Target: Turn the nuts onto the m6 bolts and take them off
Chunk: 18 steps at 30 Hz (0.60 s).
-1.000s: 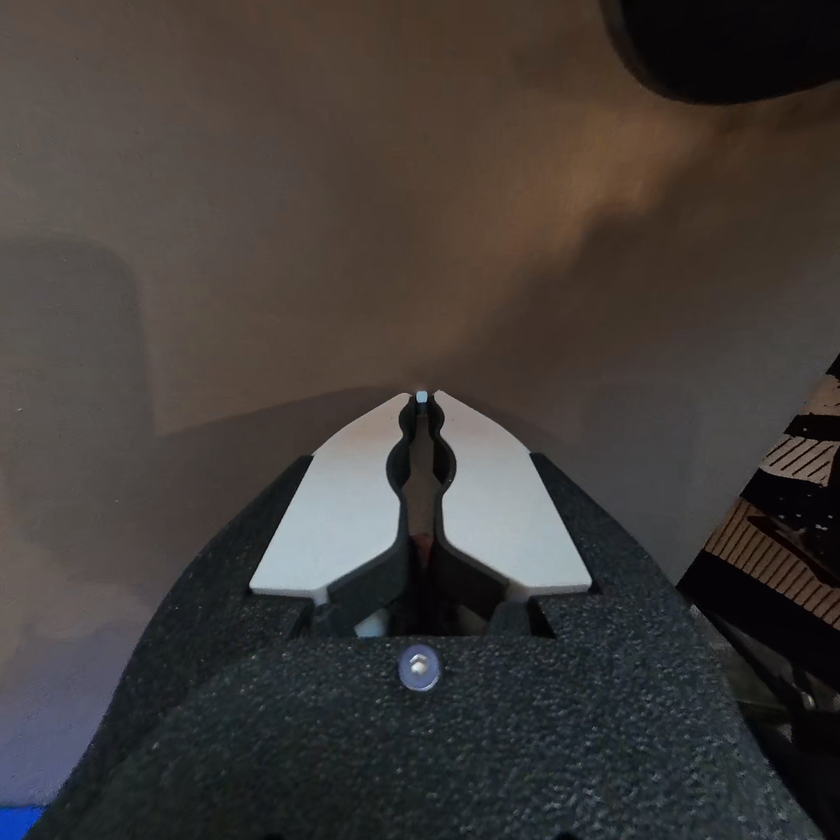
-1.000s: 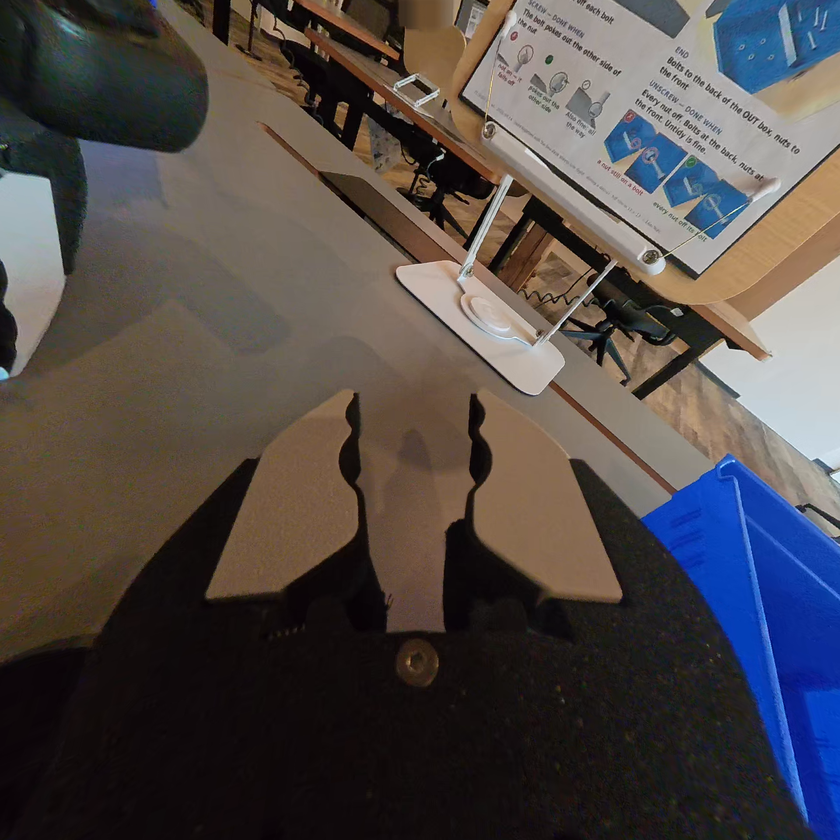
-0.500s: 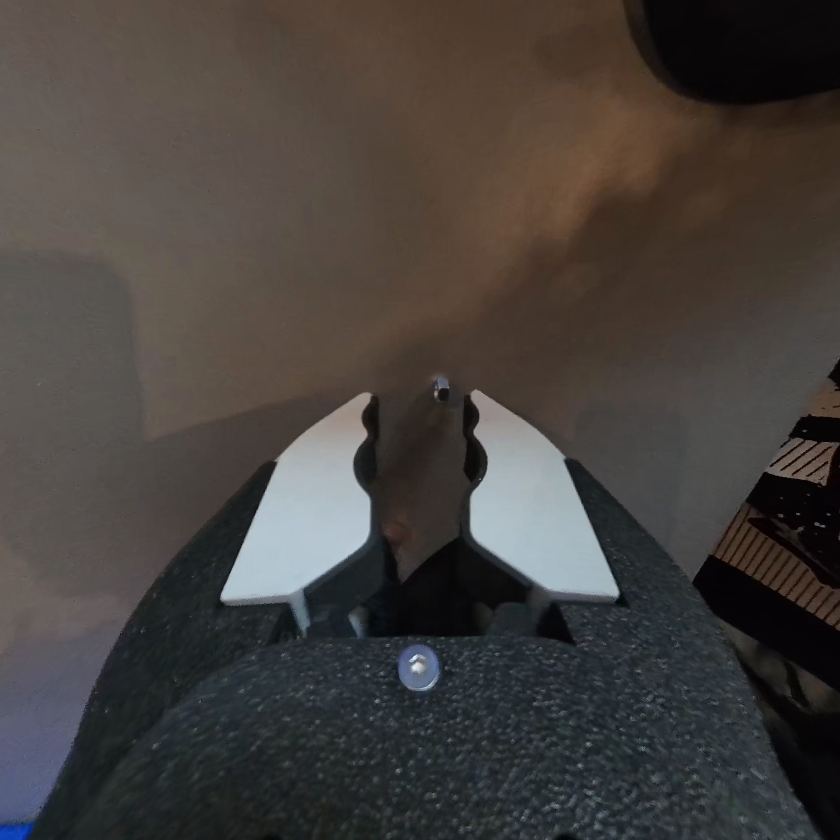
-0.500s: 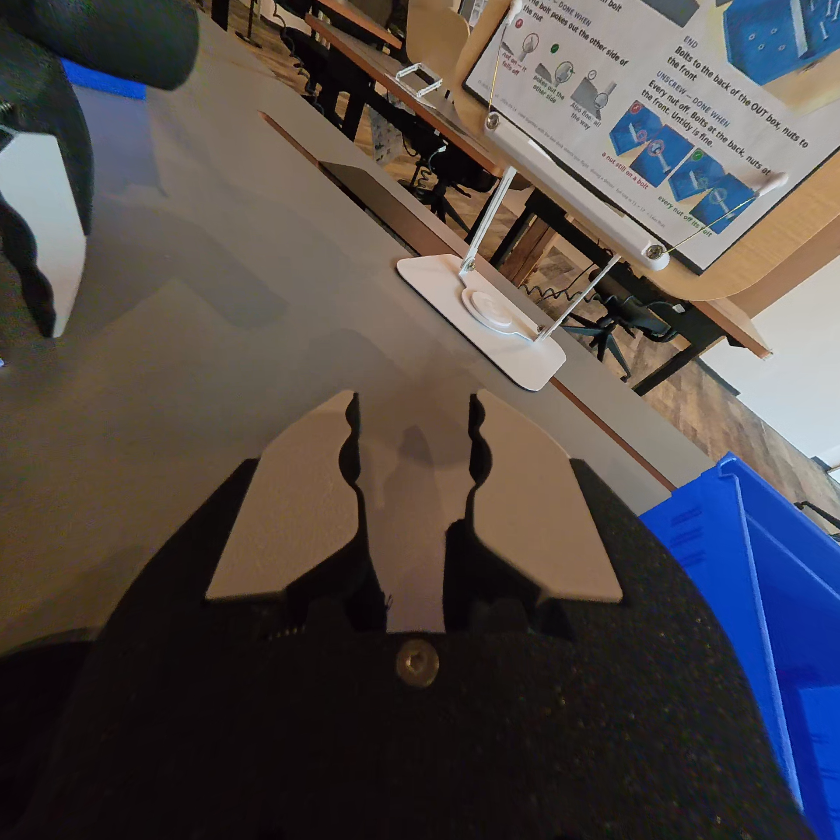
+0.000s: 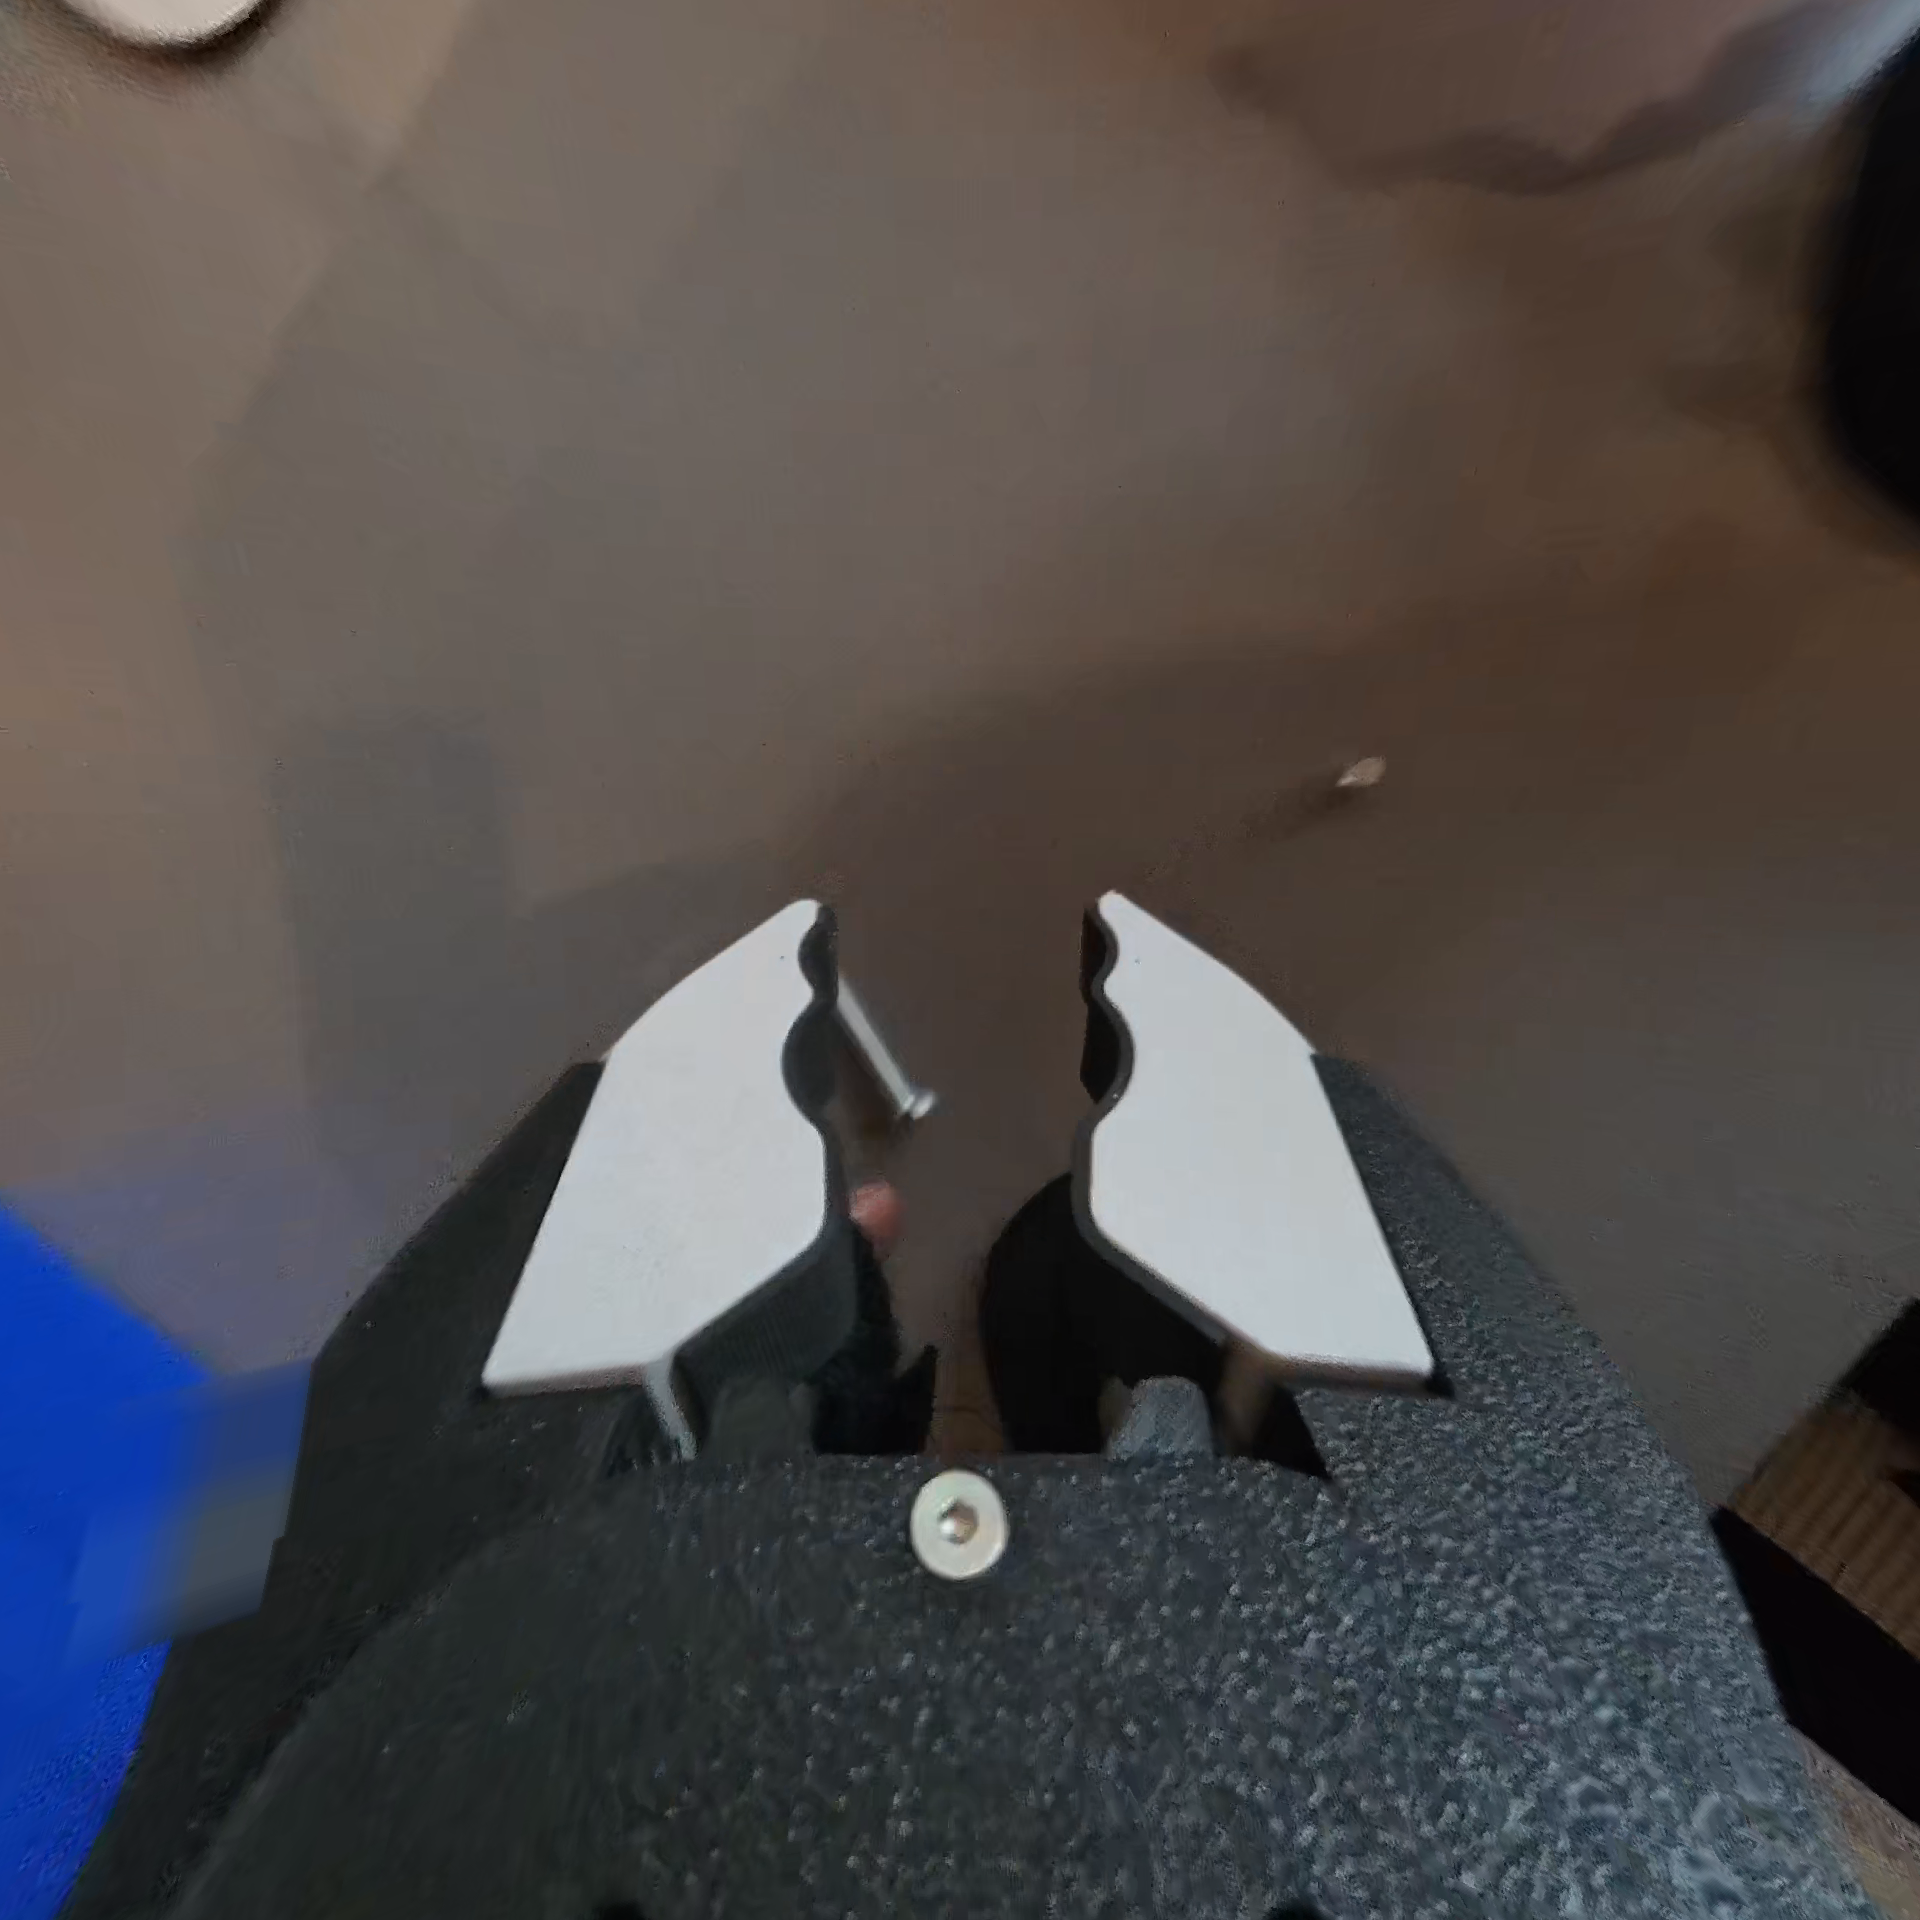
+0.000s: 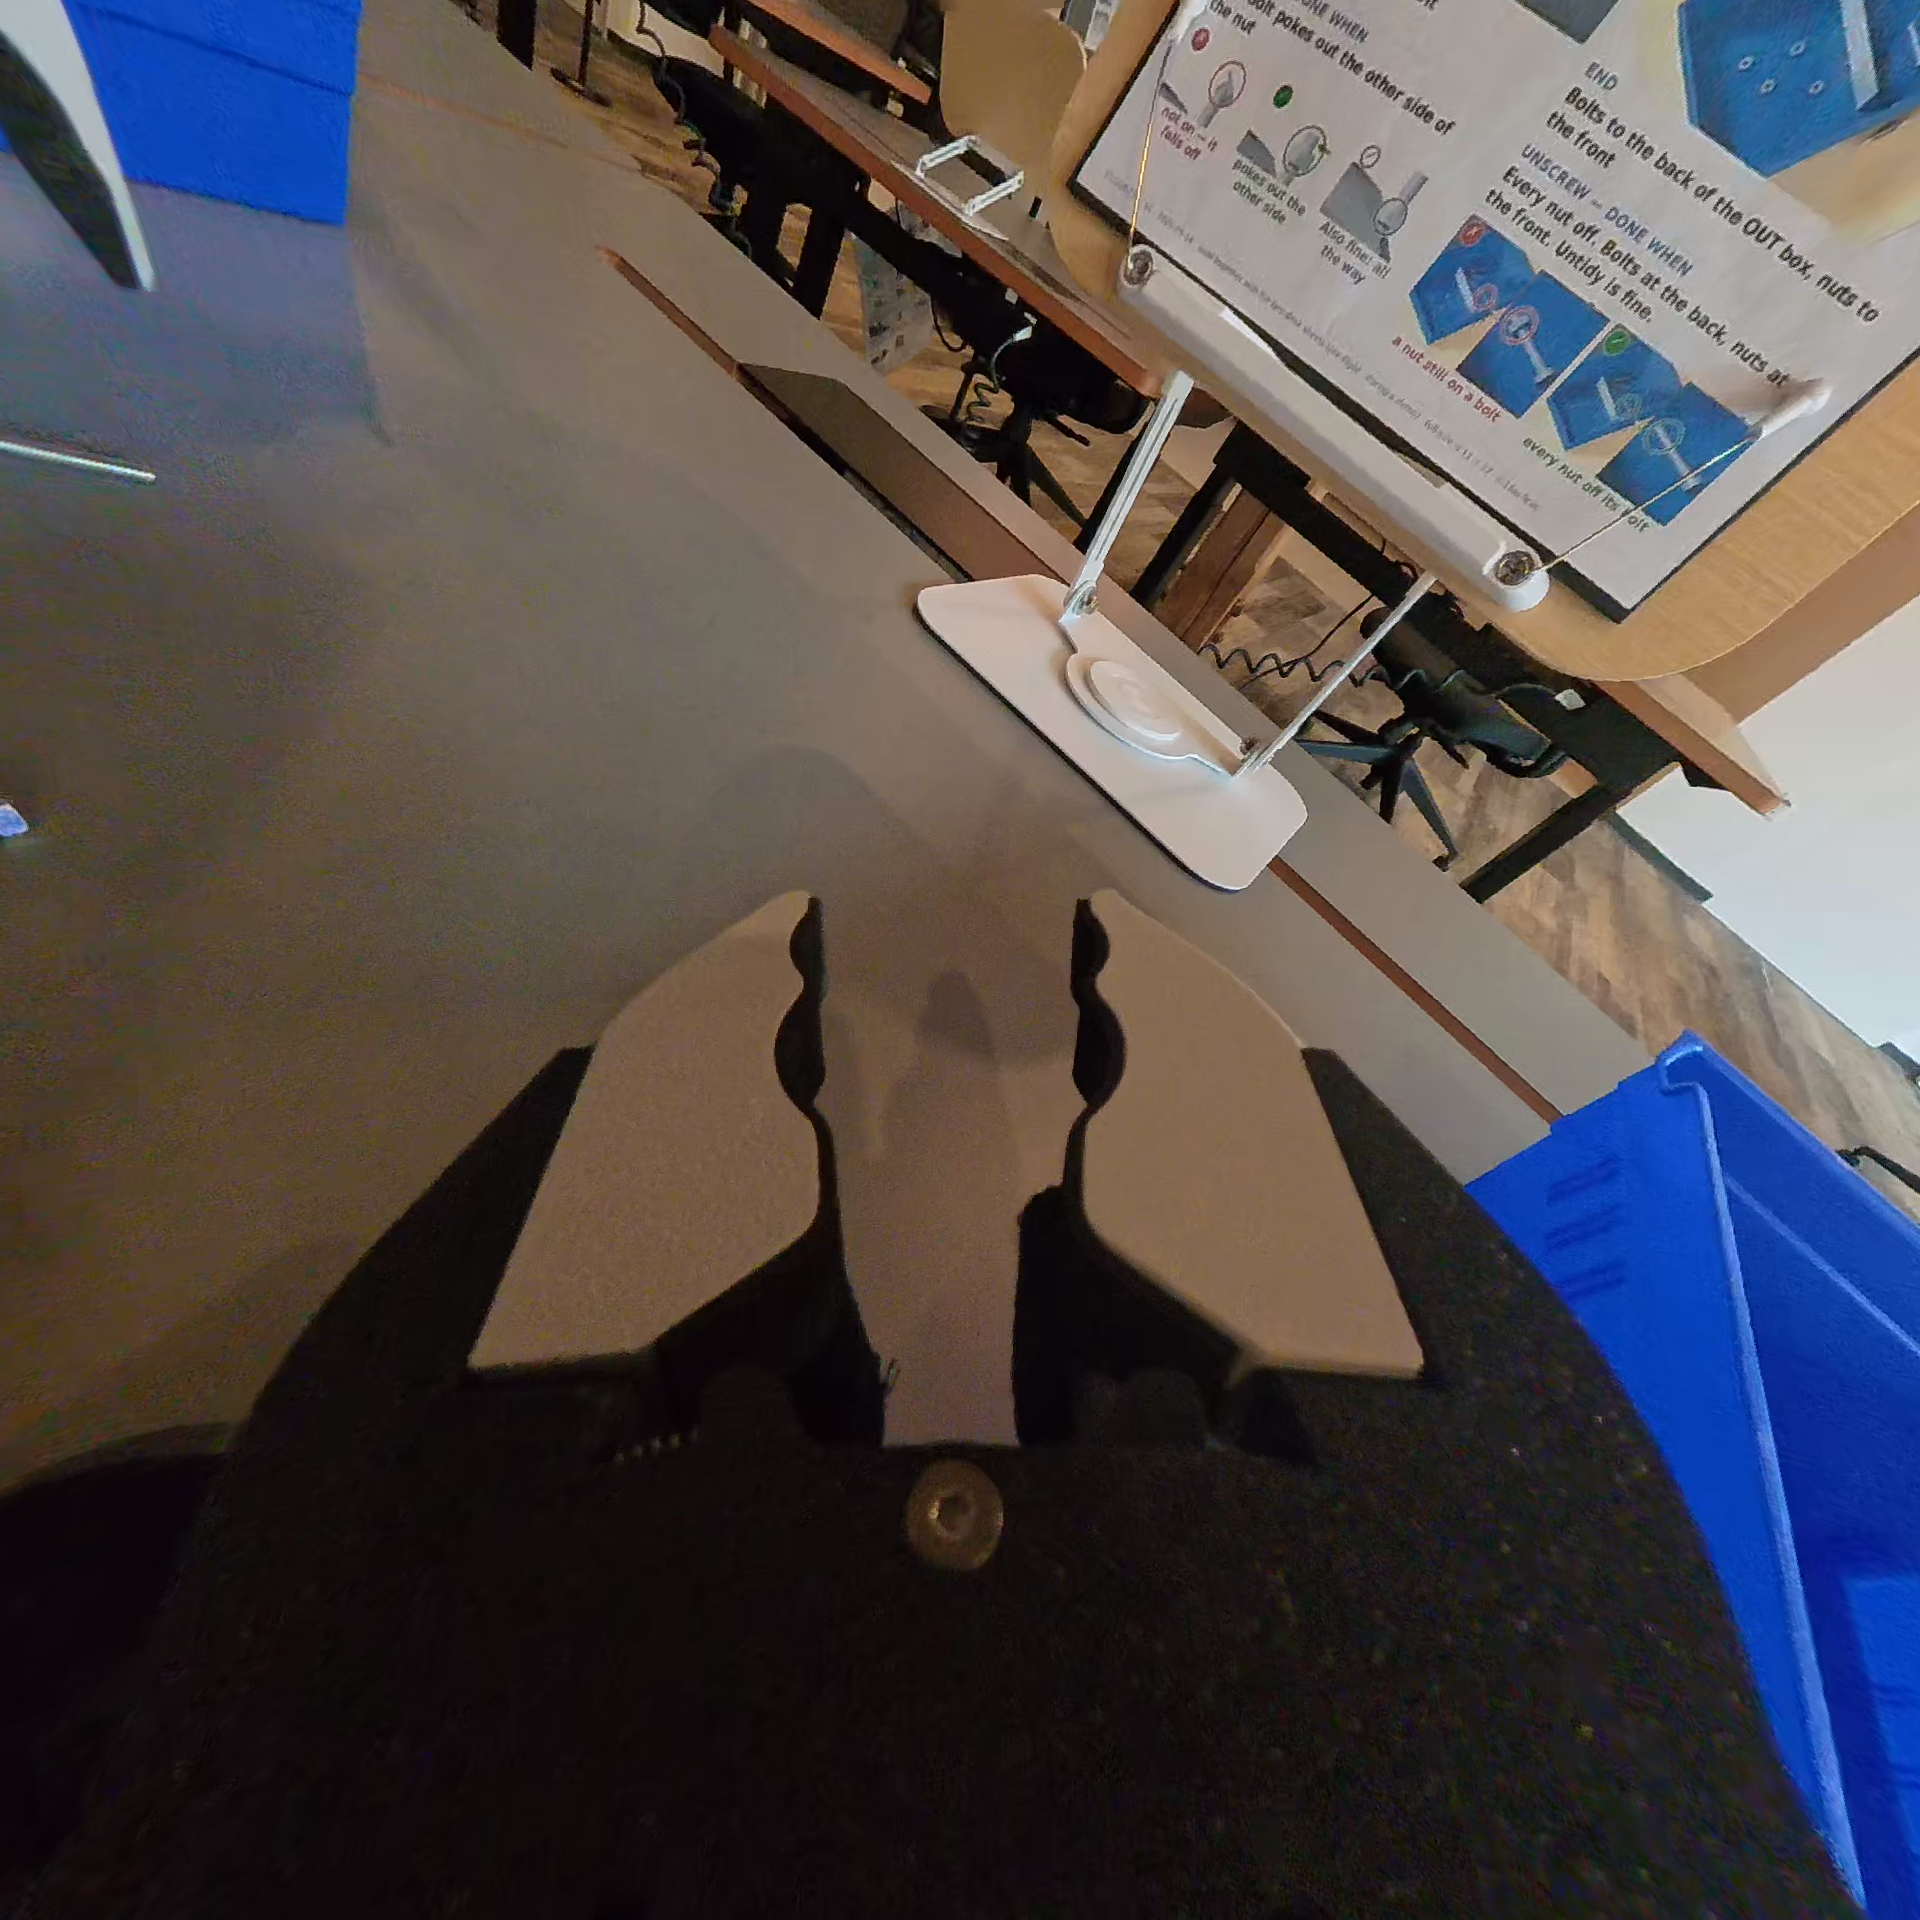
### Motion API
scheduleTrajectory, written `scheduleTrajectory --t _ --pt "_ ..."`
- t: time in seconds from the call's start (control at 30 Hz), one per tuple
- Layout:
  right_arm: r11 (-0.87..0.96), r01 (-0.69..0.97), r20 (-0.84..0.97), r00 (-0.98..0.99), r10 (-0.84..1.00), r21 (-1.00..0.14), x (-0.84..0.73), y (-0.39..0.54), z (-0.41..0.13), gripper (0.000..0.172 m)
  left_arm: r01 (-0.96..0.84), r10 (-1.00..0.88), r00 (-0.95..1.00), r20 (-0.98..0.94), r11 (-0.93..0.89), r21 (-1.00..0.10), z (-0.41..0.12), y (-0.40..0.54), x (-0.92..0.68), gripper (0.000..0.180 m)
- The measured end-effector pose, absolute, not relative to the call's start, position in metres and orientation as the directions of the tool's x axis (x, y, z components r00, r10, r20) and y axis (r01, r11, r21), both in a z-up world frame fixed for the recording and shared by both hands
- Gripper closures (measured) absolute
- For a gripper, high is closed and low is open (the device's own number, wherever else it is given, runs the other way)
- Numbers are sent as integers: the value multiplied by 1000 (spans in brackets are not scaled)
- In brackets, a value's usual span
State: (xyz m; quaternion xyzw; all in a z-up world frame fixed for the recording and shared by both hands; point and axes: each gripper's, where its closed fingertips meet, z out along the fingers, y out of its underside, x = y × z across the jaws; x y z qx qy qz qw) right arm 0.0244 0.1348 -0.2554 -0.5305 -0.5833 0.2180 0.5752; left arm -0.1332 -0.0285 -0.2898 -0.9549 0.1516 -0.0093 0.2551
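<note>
Grey tabletop [image 6: 520, 727], with one blue bin [image 6: 1766, 1403] at 4 o'clock and a second blue bin [image 6: 229, 104] at 11 o'clock in the right wrist view. Both grippers are spread: right gripper [image 6: 945, 914] empty; left gripper [image 5: 951, 920] released, one bolt [image 5: 878, 1060] leaning loose against its left finger. One small metal piece [image 5: 1359, 774], possibly a nut, lies at 2 o'clock. Judged: one pair separated; binning remains.

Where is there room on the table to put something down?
The grey table is bare between the right tool and the white stand base. It is crowded by the blue bin and near the bolt.
</note>
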Motion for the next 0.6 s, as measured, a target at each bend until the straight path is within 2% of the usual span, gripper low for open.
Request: scheduleTrajectory --t 0.23,0.37,0.6 --pt "351 368 448 224 865 -861 24 134 -255 126 -148 -121 988 -90 -903 -404 -316 -71 -177 142" --pt "345 365 444 231 866 -864 25 135 -254 126 -137 -114 990 -83 -916 -376 -336 -74 -175 141" --pt "343 363 442 237 865 -866 26 136 -254 126 -113 -84 992 -97 -928 -355 -346 -70 -175 151"
